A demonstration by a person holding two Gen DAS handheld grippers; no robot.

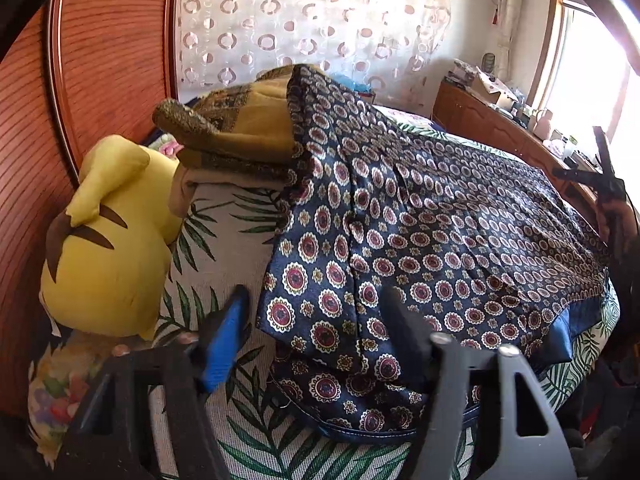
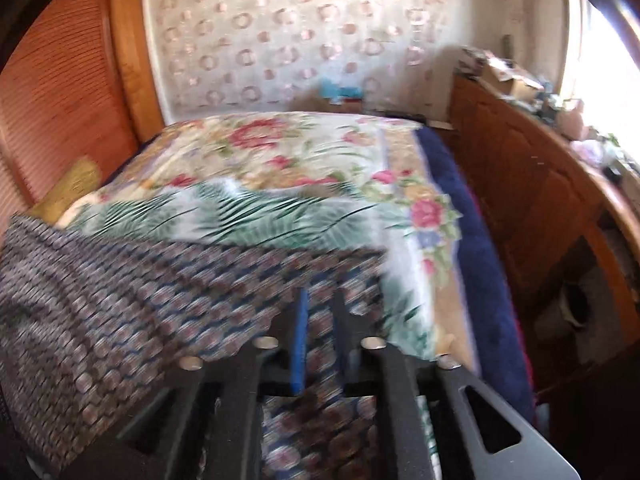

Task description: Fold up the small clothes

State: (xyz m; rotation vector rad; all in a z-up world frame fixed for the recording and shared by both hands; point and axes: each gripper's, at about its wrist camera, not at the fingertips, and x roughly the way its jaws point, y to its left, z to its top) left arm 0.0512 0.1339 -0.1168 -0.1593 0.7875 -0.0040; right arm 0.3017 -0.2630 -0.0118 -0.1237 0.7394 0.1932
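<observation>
The patterned garment (image 1: 420, 232) lies lengthwise between the hands: left gripper (image 1: 316, 320) fingers wide, straddling its near edge; right gripper (image 2: 320, 320) narrow, cloth seemingly between, blurred.

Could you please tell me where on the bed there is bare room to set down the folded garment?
The leaf-print bedspread lies bare between the yellow plush toy and the navy patterned garment. In the right wrist view, the floral blanket beyond the garment looks free up to the wall. It is crowded near the headboard, where the mustard folded cloth sits.
</observation>
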